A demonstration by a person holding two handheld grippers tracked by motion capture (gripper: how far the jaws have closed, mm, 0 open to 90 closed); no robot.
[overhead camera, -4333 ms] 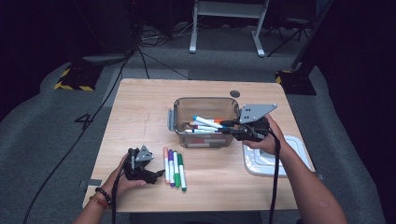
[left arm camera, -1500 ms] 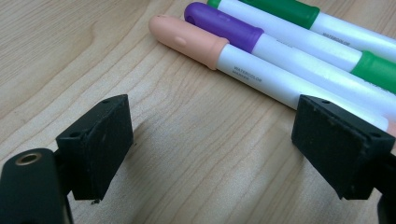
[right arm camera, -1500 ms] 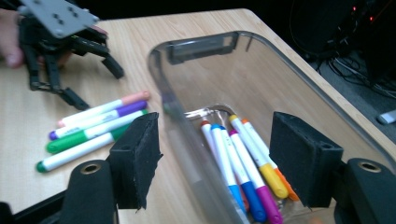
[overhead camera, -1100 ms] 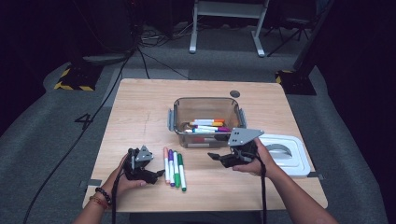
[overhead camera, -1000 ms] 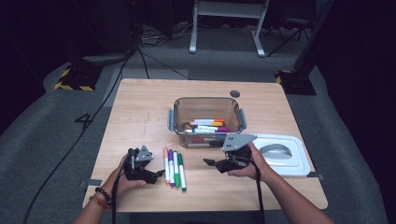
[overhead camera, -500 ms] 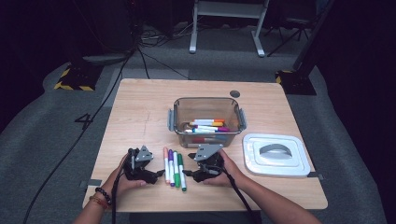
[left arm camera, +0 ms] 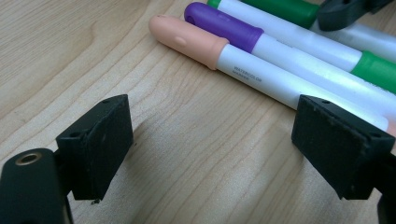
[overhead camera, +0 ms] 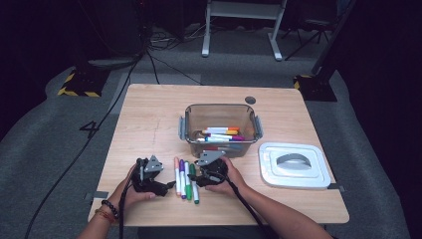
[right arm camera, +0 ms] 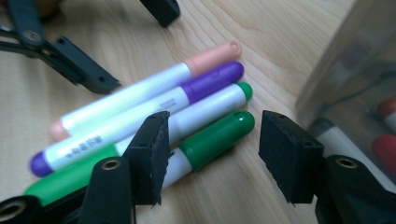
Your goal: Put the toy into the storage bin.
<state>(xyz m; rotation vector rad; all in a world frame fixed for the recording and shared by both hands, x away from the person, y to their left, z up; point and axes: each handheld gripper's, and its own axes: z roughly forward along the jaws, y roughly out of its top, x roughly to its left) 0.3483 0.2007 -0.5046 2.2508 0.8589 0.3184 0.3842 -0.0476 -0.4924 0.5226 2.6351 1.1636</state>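
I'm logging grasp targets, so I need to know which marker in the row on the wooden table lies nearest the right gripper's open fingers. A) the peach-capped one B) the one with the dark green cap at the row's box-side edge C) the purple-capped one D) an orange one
B: in the right gripper view, the dark green-capped white marker lies partly between the right gripper and its open fingers, the peach and purple ones farther off.

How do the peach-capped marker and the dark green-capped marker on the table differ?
The peach-capped marker lies at the outer edge of the row, nearest the left hand-held gripper; the dark green-capped marker lies at the opposite edge, nearest the bin and between the open jaws of the right hand-held gripper. Both have white barrels and lie flat, roughly parallel.
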